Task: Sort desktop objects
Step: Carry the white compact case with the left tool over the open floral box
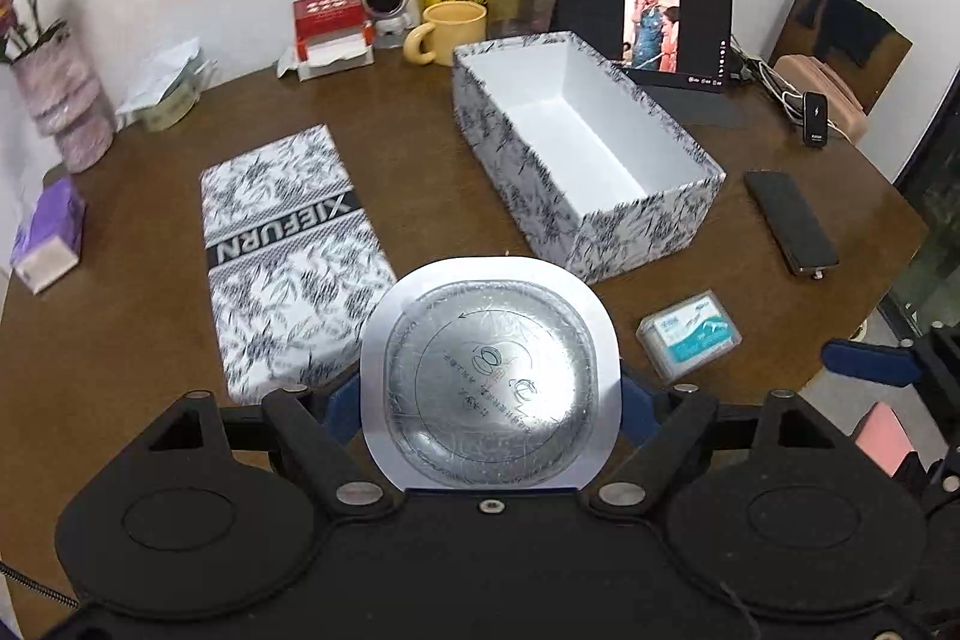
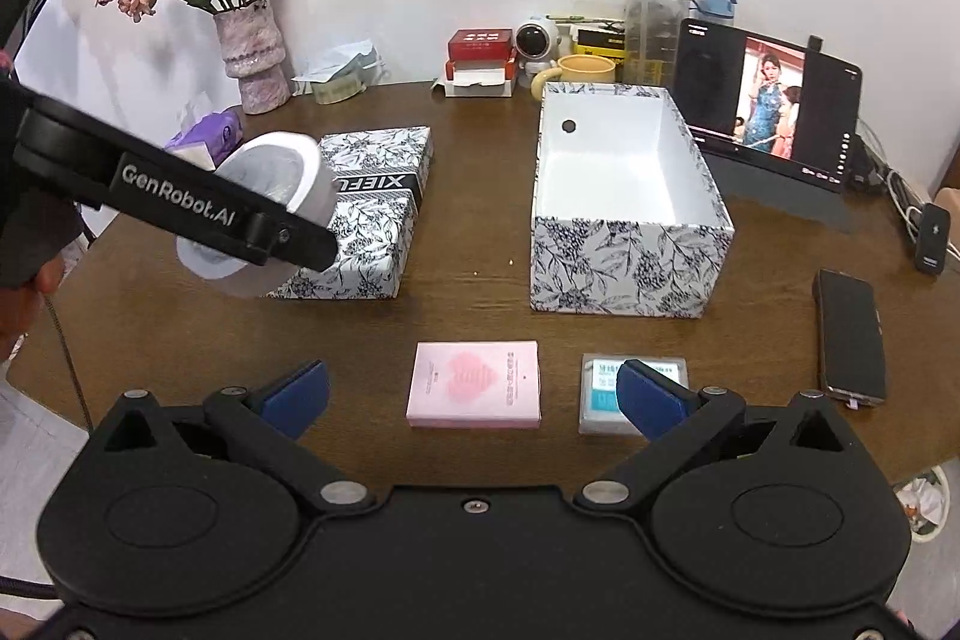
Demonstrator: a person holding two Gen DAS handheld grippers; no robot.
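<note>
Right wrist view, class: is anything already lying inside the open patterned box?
No: the open patterned box shows only its bare white floor and walls, with no object lying in it.

- One open patterned box [image 2: 624,244], ahead of the right gripper
- One patterned lid [image 2: 372,214], ahead-left
- One pink card pack [image 2: 474,391], between its fingers
- One clear packet [image 2: 600,394]
- One phone [image 2: 849,337], far right
- Two bottles [image 2: 654,16]
- One mug [image 2: 585,70]
</note>
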